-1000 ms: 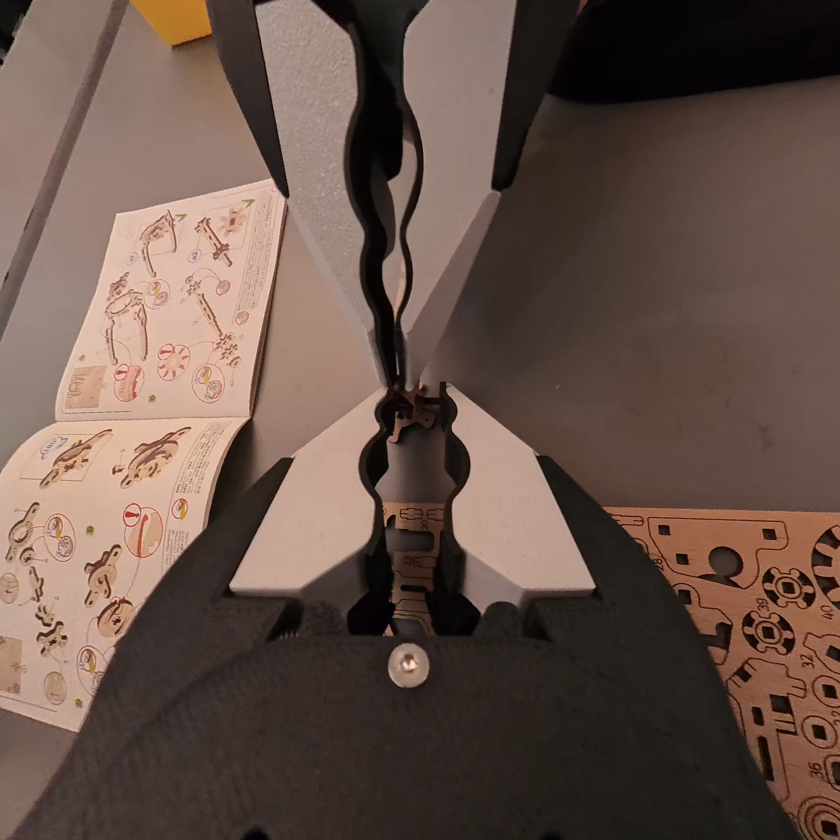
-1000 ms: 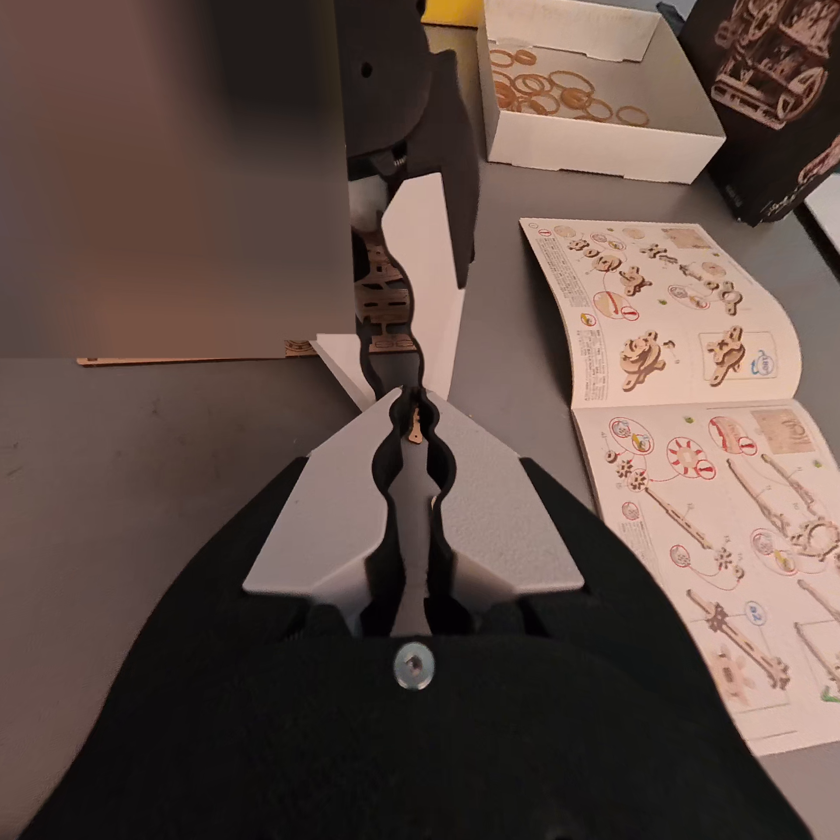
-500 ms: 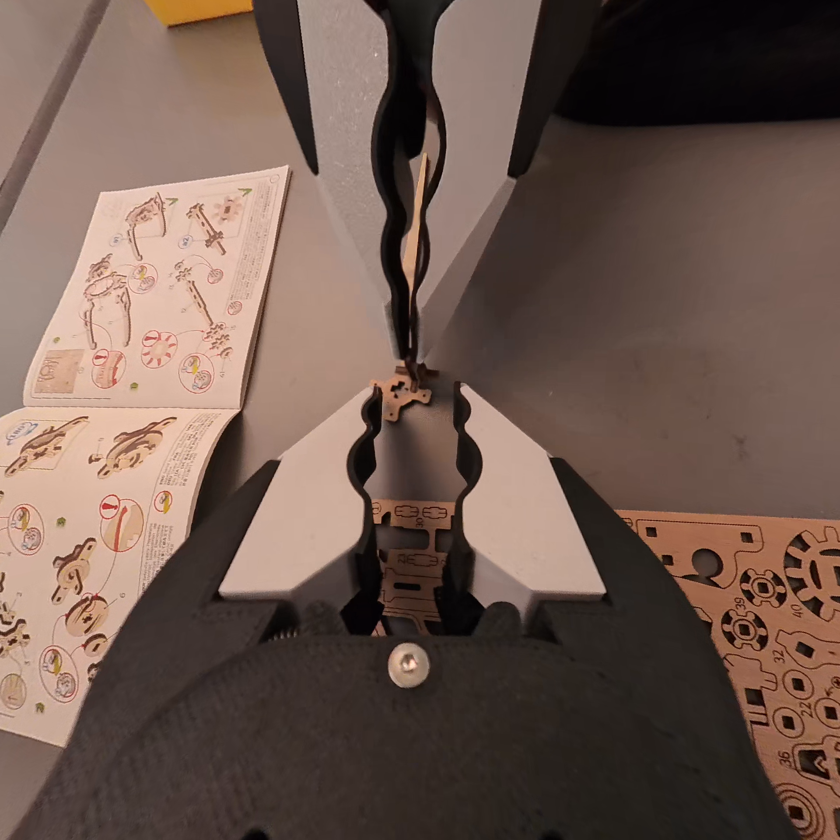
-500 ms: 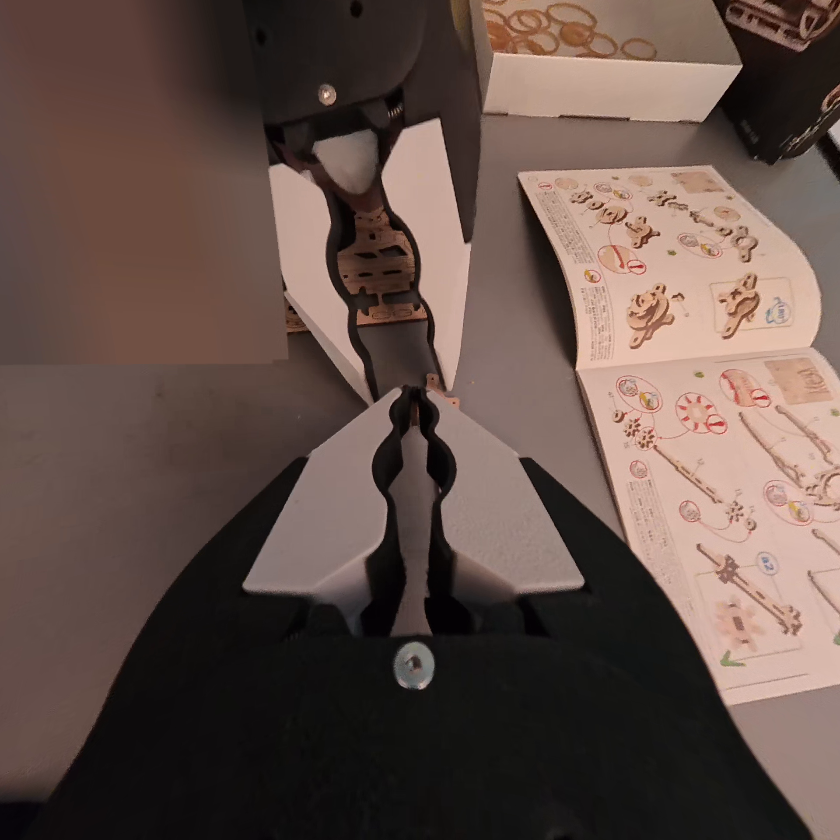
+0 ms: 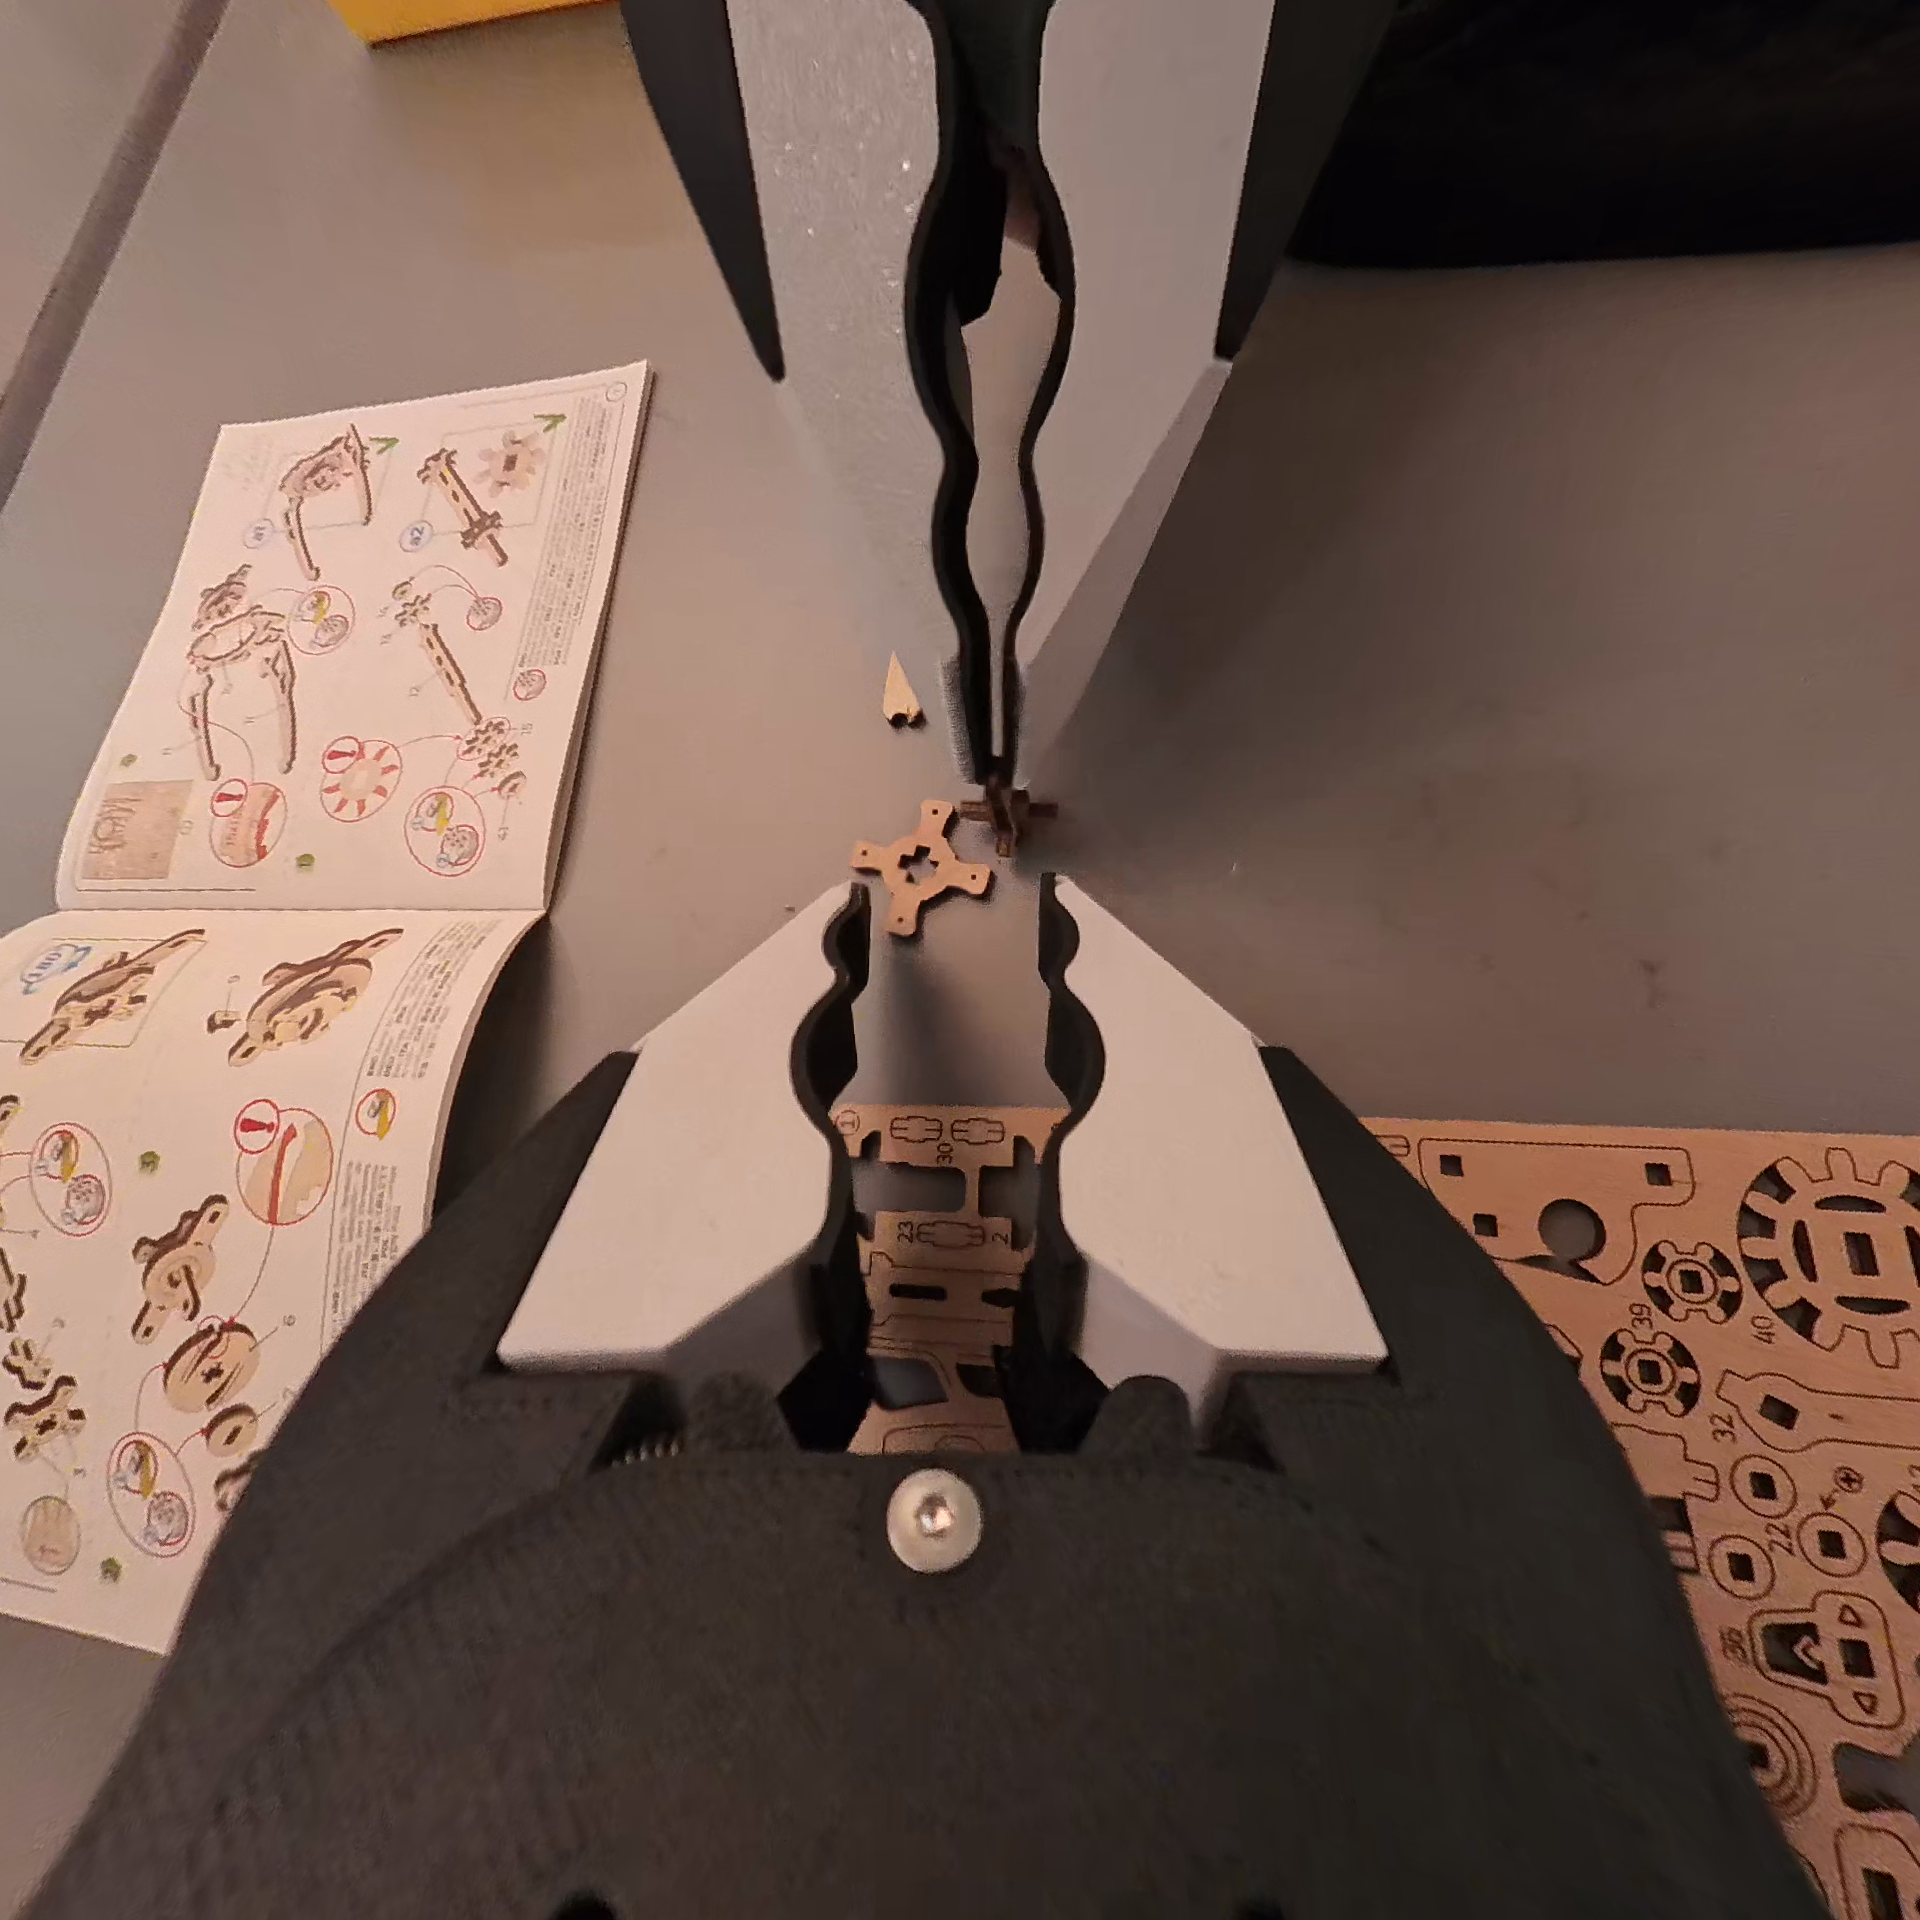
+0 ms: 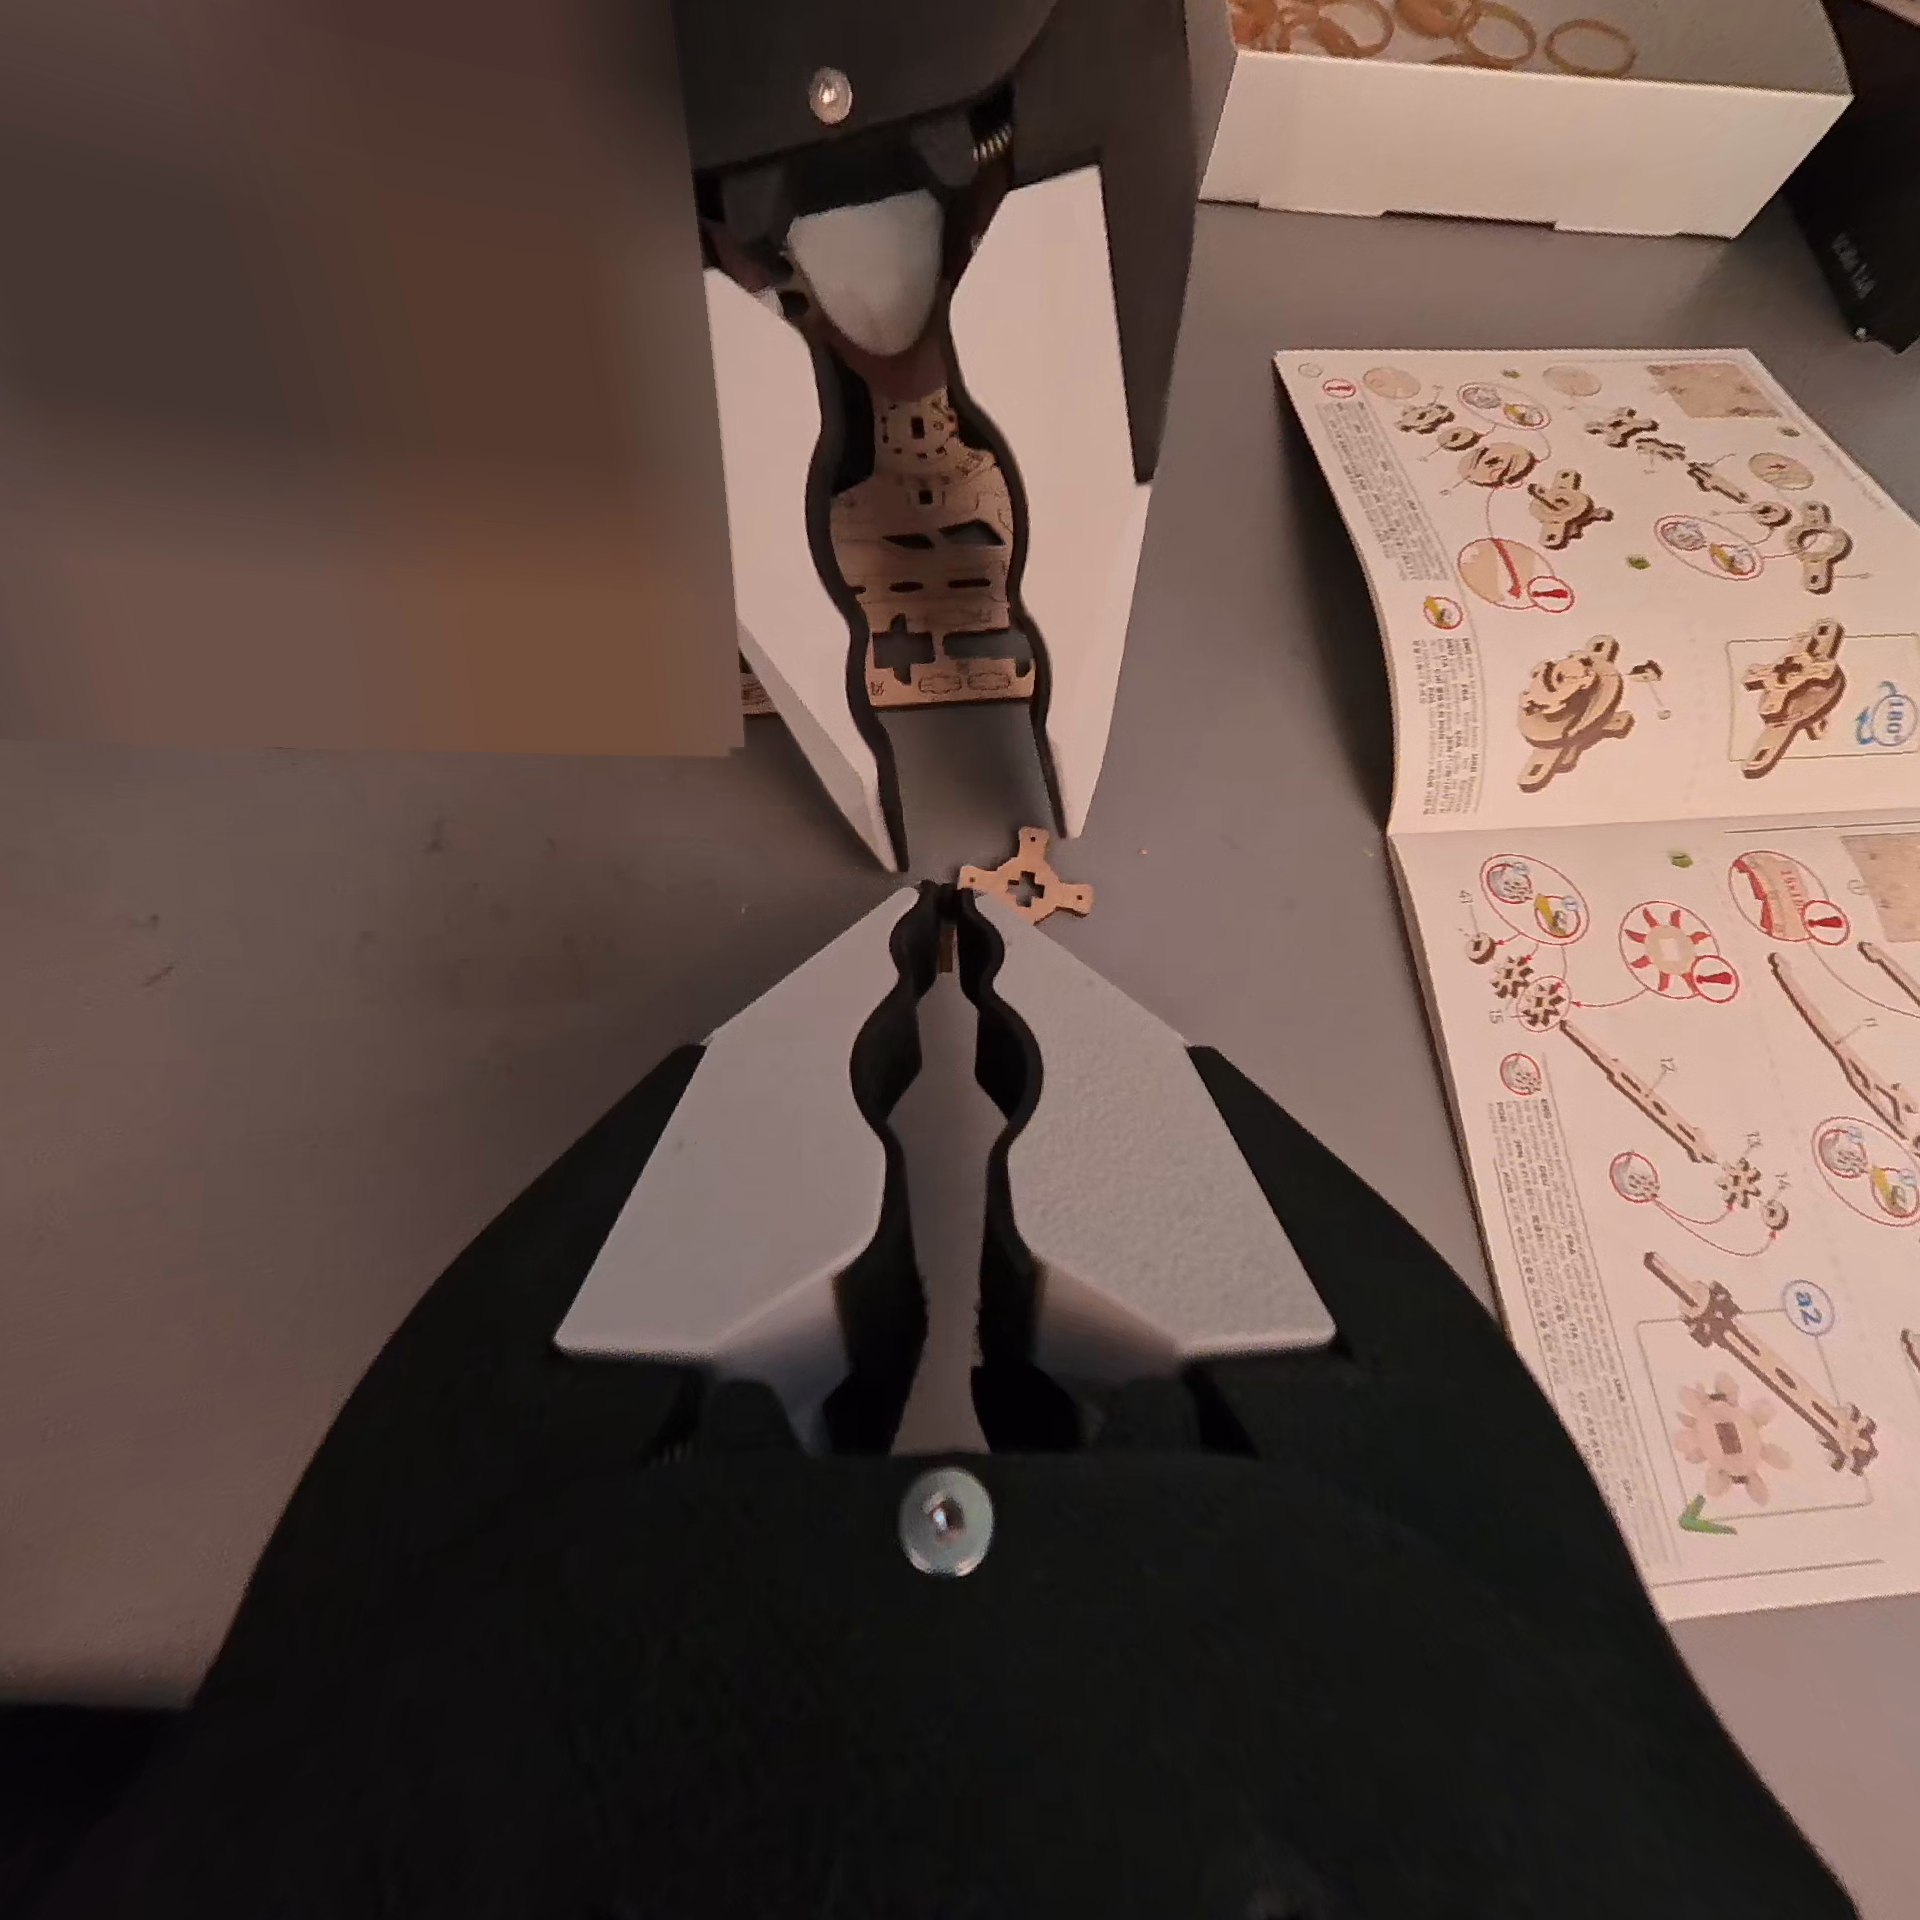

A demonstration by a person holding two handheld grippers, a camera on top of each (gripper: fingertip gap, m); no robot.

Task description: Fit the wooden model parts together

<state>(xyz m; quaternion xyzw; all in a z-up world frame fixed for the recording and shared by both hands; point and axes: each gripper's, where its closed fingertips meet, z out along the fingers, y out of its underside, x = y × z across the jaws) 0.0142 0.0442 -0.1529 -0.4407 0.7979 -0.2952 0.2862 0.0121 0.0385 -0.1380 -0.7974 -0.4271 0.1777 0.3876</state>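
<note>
A small cross-shaped wooden part (image 5: 920, 868) lies flat on the grey table, just ahead of my left gripper (image 5: 951, 888), which is open and empty. It also shows in the right wrist view (image 6: 1029, 886). My right gripper (image 6: 940, 902) is shut on a small thin wooden part (image 6: 943, 930) held edge-on at its tips. In the left wrist view the right gripper (image 5: 995, 774) comes in from the top with that part (image 5: 1010, 821) sticking out, close beside the cross part. The left gripper (image 6: 977, 847) faces me, jaws apart.
A laser-cut wooden sheet (image 5: 1662, 1299) lies under and right of my left gripper. An open instruction booklet (image 5: 312, 727) lies beside it, also in the right wrist view (image 6: 1662, 831). A small wood chip (image 5: 899, 694), a white box of rings (image 6: 1507, 135) and a dark box (image 6: 1870, 208) are nearby. The tips of both grippers are at nearly the same place.
My left gripper has opened and let go of the cross-shaped part, which now lies on the table. The two grippers have drawn slightly apart. The right gripper stays shut.
</note>
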